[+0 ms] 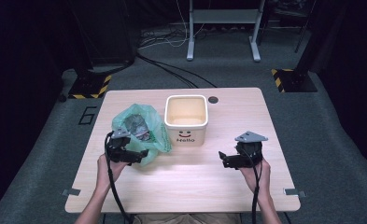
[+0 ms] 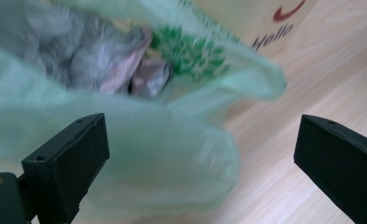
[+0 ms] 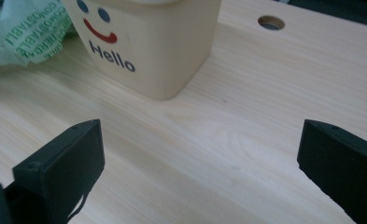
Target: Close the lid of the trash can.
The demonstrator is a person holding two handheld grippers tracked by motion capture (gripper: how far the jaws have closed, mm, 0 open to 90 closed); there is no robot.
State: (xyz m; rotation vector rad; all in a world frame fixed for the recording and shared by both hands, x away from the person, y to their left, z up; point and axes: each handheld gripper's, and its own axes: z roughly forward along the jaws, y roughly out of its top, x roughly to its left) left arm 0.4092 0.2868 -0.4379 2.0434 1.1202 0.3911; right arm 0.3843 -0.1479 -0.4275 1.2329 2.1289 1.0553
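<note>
Green bag (image 1: 144, 128) sits on the table (image 1: 186, 186), left of centre, mouth open upward. Inside: crumpled grey and pinkish stuff (image 1: 137, 126), looks like wrappers or foil; can't tell exactly what. Bag's right edge is just beside the bin (image 1: 186, 120), possibly touching; can't confirm.

Bin is a cream square tub with a white rim, smiley face and "Hello" on the front wall. Interior looks empty from the high view. It stands upright mid-table, a little toward the far edge.

Left gripper (image 1: 141, 155): jaws wide apart, holding nothing. In the left gripper view the bag (image 2: 139, 140) bulges into the gap between the jaws, with the near jaw against or very close to the plastic; not clamped. That view is blurred.

Right gripper (image 1: 224, 159): jaws wide apart, nothing in them. It hovers over bare table at the right, well apart from the bag and near the bin's front right corner. In the right gripper view the bin (image 3: 148, 46) sits ahead, bag (image 3: 27, 32) at far left.
</note>
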